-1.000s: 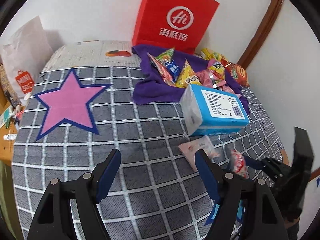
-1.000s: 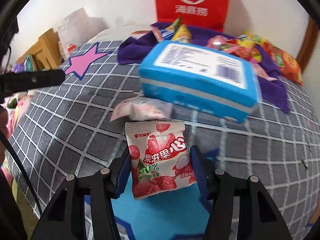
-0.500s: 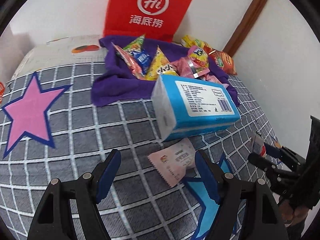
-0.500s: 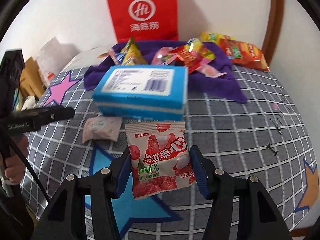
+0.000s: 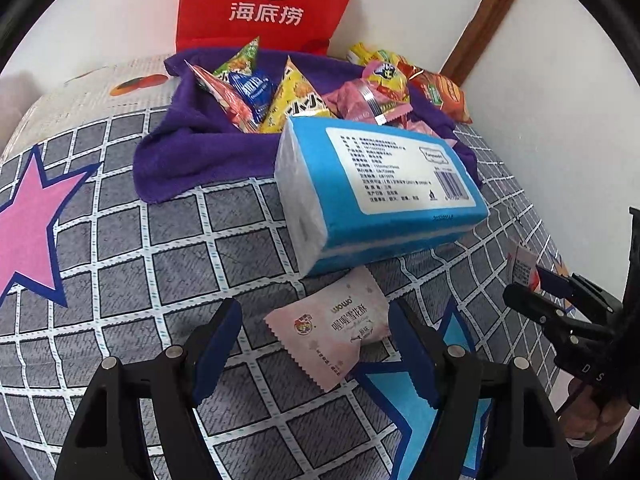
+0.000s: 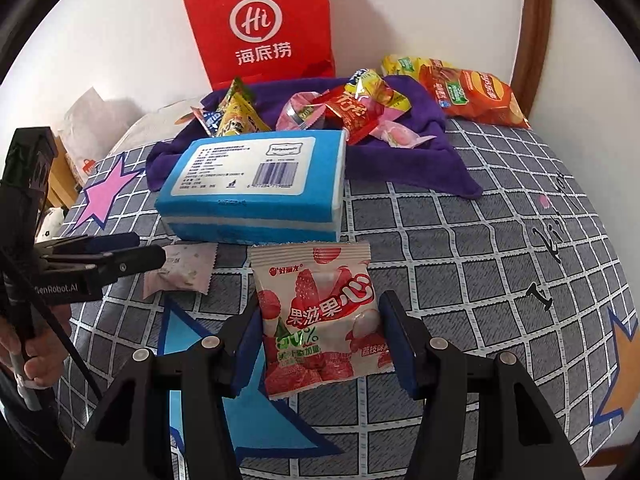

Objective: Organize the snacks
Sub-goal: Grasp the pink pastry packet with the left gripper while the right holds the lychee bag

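**One snack held up, one snack waiting**

The right gripper [image 6: 318, 344] squeezes a red strawberry snack bag [image 6: 320, 316] by its two sides. It holds the bag up off the cloth, likely so it can be carried to the snack pile.

The left gripper [image 5: 316, 344] has its jaws wide apart and holds nothing. A pink snack packet [image 5: 332, 332] lies flat on the checked tablecloth [image 5: 140, 256], right in the gap between its fingers. It looks ready to be picked up next.

Just behind both snacks sits one blue tissue pack [image 6: 256, 188]. The pink packet touches its front bottom edge, or nearly does.

Farther back is one purple towel [image 6: 400, 160] with a heap of snacks on it. The snacks seem to be gathered there on purpose. I can count about seven on the towel, but they overlap, so I am not sure. One orange chip bag [image 6: 476, 96] and a yellow bag lie beside the towel. One red paper bag [image 6: 264, 28] stands against the wall.
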{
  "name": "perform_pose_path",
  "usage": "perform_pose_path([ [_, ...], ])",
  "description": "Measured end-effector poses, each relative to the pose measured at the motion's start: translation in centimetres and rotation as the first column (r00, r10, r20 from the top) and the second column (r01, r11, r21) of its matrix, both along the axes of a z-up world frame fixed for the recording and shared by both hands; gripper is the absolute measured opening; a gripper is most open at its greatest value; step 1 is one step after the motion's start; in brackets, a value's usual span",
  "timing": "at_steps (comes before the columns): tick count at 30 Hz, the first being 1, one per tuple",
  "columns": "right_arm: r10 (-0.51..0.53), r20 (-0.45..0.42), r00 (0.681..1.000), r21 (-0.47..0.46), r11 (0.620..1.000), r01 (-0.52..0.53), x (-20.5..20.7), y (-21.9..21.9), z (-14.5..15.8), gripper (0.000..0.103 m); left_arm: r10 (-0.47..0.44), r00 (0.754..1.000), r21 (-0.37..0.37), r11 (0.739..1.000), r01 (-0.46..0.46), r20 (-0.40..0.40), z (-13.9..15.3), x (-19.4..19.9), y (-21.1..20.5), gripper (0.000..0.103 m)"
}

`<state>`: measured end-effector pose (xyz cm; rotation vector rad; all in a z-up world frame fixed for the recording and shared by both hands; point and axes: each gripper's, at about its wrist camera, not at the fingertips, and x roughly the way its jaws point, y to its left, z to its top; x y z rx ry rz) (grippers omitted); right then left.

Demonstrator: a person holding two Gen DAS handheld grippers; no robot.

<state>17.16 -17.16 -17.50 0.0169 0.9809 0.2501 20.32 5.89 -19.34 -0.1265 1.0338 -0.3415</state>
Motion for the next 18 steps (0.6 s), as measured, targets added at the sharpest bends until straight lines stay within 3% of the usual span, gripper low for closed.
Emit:
perform_pose_path([
  [5, -0.015, -0.003, 1.000, 0.018, 1.000, 0.015, 0.2, -0.4, -0.1, 0.056, -0.002, 1.000, 0.007, 1.000, 0.002, 0.001, -0.2, -0.1, -0.2, 0.072],
  [10, -0.023, -0.001, 1.000, 0.022, 1.000, 0.023, 0.2, -0.7, -0.1, 0.056, -0.014, 1.000, 0.012, 1.000, 0.014, -0.013, -0.5, -0.2, -0.6, 0.060],
  [12, -0.029, 0.000, 1.000, 0.023, 0.999, 0.029, 0.2, -0.8, -0.1, 0.056, -0.012, 1.000, 0.017, 1.000, 0.012, -0.013, -0.5, -0.4, -0.7, 0.050],
  [18, -0.048, -0.002, 0.999, 0.037, 0.998, 0.048, 0.1, -1.3, -0.2, 0.056, -0.013, 0.999, -0.002, 1.000, 0.012, -0.031, -0.4, -1.0, -0.1, 0.048],
])
